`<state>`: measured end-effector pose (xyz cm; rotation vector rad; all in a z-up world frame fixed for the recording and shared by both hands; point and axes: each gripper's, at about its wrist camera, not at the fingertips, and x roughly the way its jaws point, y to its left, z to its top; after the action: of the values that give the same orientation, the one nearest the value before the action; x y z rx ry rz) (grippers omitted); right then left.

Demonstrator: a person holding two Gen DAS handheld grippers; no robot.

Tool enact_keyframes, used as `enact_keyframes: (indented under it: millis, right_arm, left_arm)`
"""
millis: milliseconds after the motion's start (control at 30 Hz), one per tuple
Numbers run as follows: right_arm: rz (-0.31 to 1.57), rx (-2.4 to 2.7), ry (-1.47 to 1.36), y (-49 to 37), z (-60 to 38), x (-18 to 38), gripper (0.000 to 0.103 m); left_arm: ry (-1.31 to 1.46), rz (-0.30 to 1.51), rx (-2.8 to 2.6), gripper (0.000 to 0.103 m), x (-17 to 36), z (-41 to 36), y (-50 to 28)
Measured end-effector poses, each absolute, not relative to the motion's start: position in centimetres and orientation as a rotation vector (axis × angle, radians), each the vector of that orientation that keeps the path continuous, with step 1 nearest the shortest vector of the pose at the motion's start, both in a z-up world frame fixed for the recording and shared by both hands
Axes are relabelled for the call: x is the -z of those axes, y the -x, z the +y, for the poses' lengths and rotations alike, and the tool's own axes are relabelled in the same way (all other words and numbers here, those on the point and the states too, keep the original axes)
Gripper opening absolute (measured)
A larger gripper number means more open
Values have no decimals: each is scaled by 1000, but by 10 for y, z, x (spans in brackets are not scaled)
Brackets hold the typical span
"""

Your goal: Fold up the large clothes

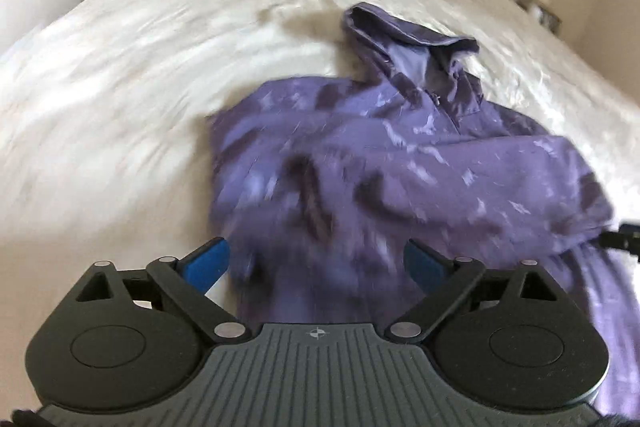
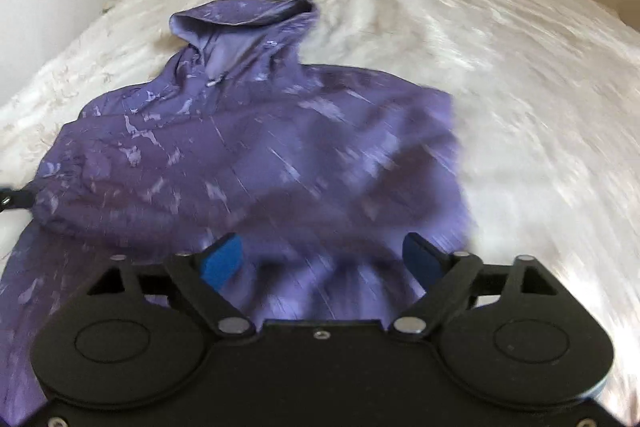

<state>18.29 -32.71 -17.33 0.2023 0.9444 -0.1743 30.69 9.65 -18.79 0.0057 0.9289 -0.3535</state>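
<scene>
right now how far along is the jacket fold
Done: one sleeve lies folded across the purple jacket on the white bed. In hand: nothing; left gripper and right gripper hover open. Left: hood and body folds.

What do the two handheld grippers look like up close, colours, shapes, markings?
Both match: left gripper and right gripper have black linkage arms with silver pivot pins, two round black housings, and blue pads on the fingers. The left's centre plate is grey and ribbed, with a small crosshair mark; the right's is plain black with a screw.
</scene>
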Motion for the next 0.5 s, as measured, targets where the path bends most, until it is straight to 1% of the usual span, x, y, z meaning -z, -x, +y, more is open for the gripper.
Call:
enact_keyframes:
  millis: [100,233,367,500]
  right_arm:
    - [974,189,-229,-142,-344,168,89]
    - [1040,186,-261,-87,-362,168,89]
    - [1084,169,-271,-45,-369,172,89]
    - [1080,151,-285,-23,-366,167,89]
  left_arm:
    - [46,987,312,95,190,121,-266]
    - [30,1063,249,95,200,139,-216]
    - [15,1110,226,95,208,144,-175]
    - [12,1110,233,95,203,135,-150]
